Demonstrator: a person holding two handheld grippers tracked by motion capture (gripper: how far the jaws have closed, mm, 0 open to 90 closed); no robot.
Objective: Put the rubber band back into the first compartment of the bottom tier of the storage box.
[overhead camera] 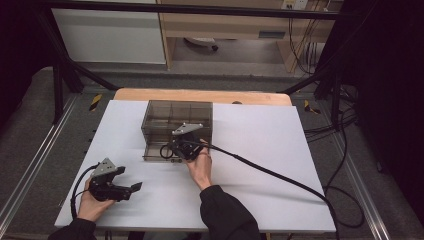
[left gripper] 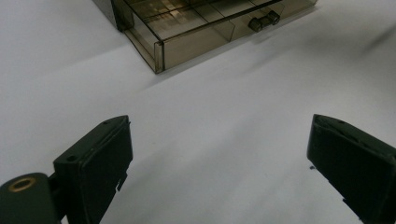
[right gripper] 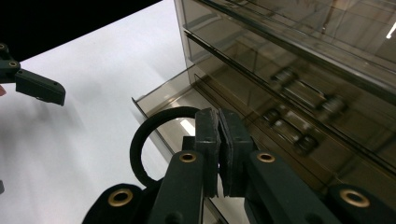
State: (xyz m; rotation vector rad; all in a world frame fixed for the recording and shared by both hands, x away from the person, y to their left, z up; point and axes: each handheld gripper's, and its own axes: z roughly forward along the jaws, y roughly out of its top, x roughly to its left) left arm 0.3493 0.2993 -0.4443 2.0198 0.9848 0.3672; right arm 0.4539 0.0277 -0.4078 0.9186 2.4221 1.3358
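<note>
White tabletop [overhead camera: 260, 150] front and centre, a smooth matt sheet laid over a wooden board whose pale edge peeks out along the far side, and it is bare apart from one smoky, see-through drawer cabinet [overhead camera: 177, 120] standing toward the far middle. Its bottom drawer [overhead camera: 156, 152] is pulled out toward the person, sitting open at the cabinet's foot. Over that open drawer is the right gripper [right gripper: 218, 154], jaws pressed together and pinching a black ring [right gripper: 140, 149] by its rim; the ring hangs at the jaws' left in the right gripper view, above the drawer's front corner, and in the high view it shows as a dark loop [overhead camera: 166, 151] just at the drawer's front edge. The left gripper [overhead camera: 131, 189] rests low near the table's near left corner, well apart from the cabinet, its jaws spread wide with nothing but white surface between them. A black cable [overhead camera: 280, 177] trails from the right gripper across the table and off the right side. Around the table: grey floor, dark frame rails, a light wooden unit at the back, and loose cables bunched on the floor to the right.
</note>
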